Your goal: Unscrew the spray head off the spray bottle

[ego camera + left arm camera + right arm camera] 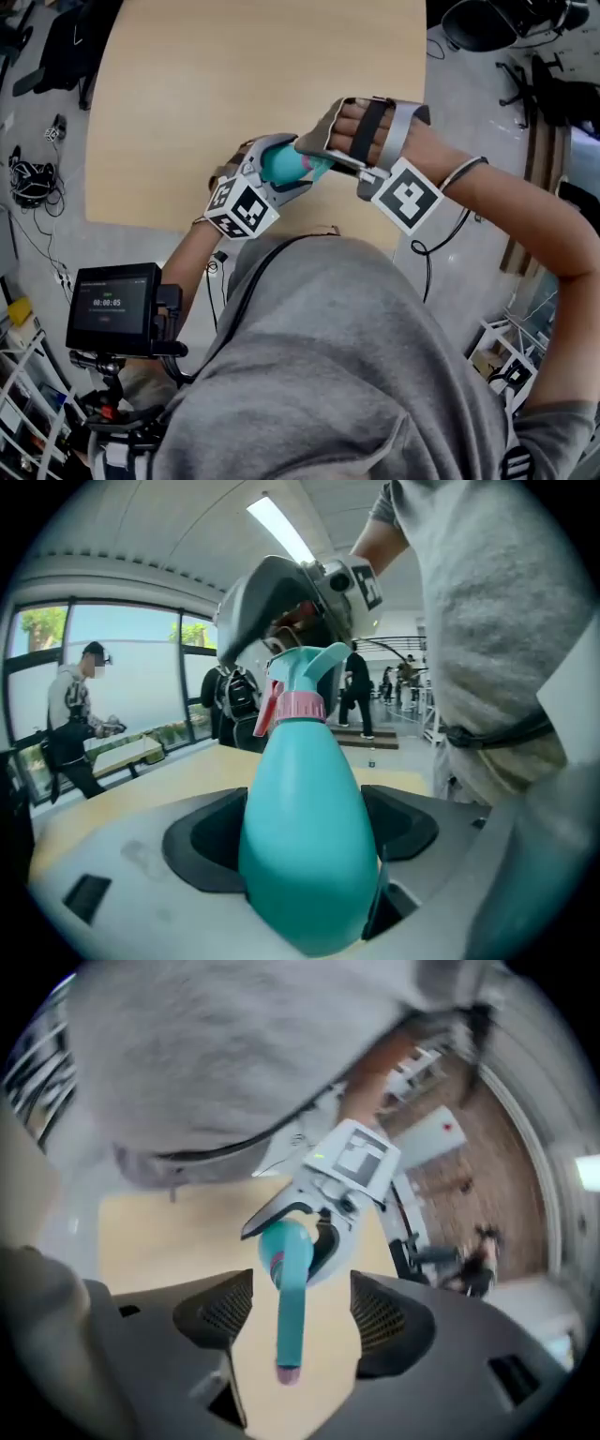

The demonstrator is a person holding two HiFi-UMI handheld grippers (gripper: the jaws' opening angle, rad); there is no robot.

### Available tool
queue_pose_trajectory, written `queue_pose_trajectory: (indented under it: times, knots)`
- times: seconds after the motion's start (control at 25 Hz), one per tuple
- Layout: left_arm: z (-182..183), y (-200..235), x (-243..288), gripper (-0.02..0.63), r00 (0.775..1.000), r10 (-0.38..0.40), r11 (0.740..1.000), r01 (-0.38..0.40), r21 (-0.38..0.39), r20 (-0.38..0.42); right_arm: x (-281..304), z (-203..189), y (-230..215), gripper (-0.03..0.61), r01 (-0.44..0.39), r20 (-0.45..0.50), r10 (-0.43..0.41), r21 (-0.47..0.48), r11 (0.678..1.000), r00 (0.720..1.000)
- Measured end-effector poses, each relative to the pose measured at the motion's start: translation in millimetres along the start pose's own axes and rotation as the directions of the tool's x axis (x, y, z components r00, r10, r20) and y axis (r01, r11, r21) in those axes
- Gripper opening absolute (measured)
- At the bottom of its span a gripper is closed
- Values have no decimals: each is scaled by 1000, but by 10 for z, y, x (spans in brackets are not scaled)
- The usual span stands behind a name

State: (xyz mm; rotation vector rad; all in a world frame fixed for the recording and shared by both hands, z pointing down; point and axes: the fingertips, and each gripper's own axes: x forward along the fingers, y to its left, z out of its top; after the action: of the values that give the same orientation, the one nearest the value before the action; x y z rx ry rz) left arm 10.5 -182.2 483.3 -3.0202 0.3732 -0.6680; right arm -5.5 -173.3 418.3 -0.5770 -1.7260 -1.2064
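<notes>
In the head view a teal spray bottle (284, 162) is held over the near edge of the table, lying roughly level. My left gripper (272, 173) is shut on its body. In the left gripper view the bottle's body (305, 827) fills the gap between the pads, with the pink collar (298, 707) and teal spray head (314, 663) beyond it. My right gripper (323, 161) faces it from the right. In the right gripper view the spray head (291, 1307) points at the camera between the jaws of my right gripper (302, 1321), which is open with a gap on each side.
A light wooden table (234, 75) lies under both grippers. A small screen on a stand (112, 307) sits at lower left, and cables (33, 183) lie on the floor to the left. Office chairs (487, 23) stand at upper right. A person (75, 714) stands by the windows.
</notes>
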Motion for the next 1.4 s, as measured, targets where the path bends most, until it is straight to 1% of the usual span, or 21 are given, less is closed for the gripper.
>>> queue_pose_trajectory:
  times: [0.04,0.08,0.12,0.16,0.24,0.28,0.32,0.36,0.44,0.6,0.64,0.68,0.76,0.88,0.96,1.0,1.08,1.16,1.2,1.28,1.4]
  knots:
    - [-15,116,10,377,998,62,997,-62,-43,-8,-53,-103,-132,313,32,24,-38,227,973,999]
    - [-26,236,8,377,992,128,988,-129,-88,-18,-124,-201,-272,322,59,51,-94,463,885,994]
    - [-33,355,-5,377,980,196,972,-198,-126,-30,-205,-297,-401,327,70,73,-164,685,725,984]
    - [-38,469,-28,377,964,262,952,-267,-149,-47,-286,-394,-510,328,62,77,-249,860,506,965]
    - [-37,663,-83,377,922,379,910,-388,-146,-82,-402,-584,-628,328,17,-4,-417,1000,26,909]
    - [-31,739,-108,377,900,425,891,-435,-128,-97,-423,-669,-630,328,3,-86,-475,985,-172,876]
    - [-26,805,-129,377,880,463,874,-473,-107,-110,-417,-736,-608,328,1,-175,-507,946,-324,844]
    - [-23,862,-148,377,861,494,859,-505,-86,-121,-385,-776,-583,328,2,-251,-521,902,-431,816]
    - [-24,940,-179,377,831,537,835,-548,-48,-142,-256,-764,-583,328,-32,-326,-535,832,-554,780]
    - [88,926,-115,377,825,548,836,-547,49,-139,-88,-803,-633,325,-63,-365,-526,774,-630,768]
    - [131,893,-78,377,831,540,842,-535,76,-132,-88,-844,-613,315,-50,-364,-514,778,-626,777]
    - [164,857,-45,377,840,528,849,-520,94,-126,-92,-867,-591,178,-49,-349,-506,785,-617,789]
    - [197,797,-10,377,862,496,868,-488,95,-106,-103,-853,-573,146,-65,-297,-502,809,-584,813]
    - [217,692,-7,377,917,396,918,-394,50,-53,-115,-718,-615,146,-46,-203,-497,895,-443,844]
    - [221,557,-21,377,962,272,962,-272,-5,-7,-105,-539,-656,146,-38,-89,-478,968,-248,874]
    - [223,465,-37,377,980,198,980,-197,-24,17,-101,-418,-664,146,-45,-10,-454,993,-109,891]
    - [239,248,-89,377,997,44,999,-42,-21,60,-112,-126,-605,146,-68,162,-354,963,262,921]
    - [237,28,-150,377,994,-90,996,88,31,67,-98,156,-403,146,-86,268,-188,758,646,945]
    - [218,-53,-170,377,990,-134,990,130,59,53,-68,243,-282,146,-97,273,-104,633,768,956]
    - [173,-108,-193,377,987,-161,984,159,82,27,12,292,-129,147,-104,230,-7,468,877,973]
    - [198,29,-215,376,995,-87,996,85,36,51,73,201,-203,171,-20,180,-87,519,855,980]
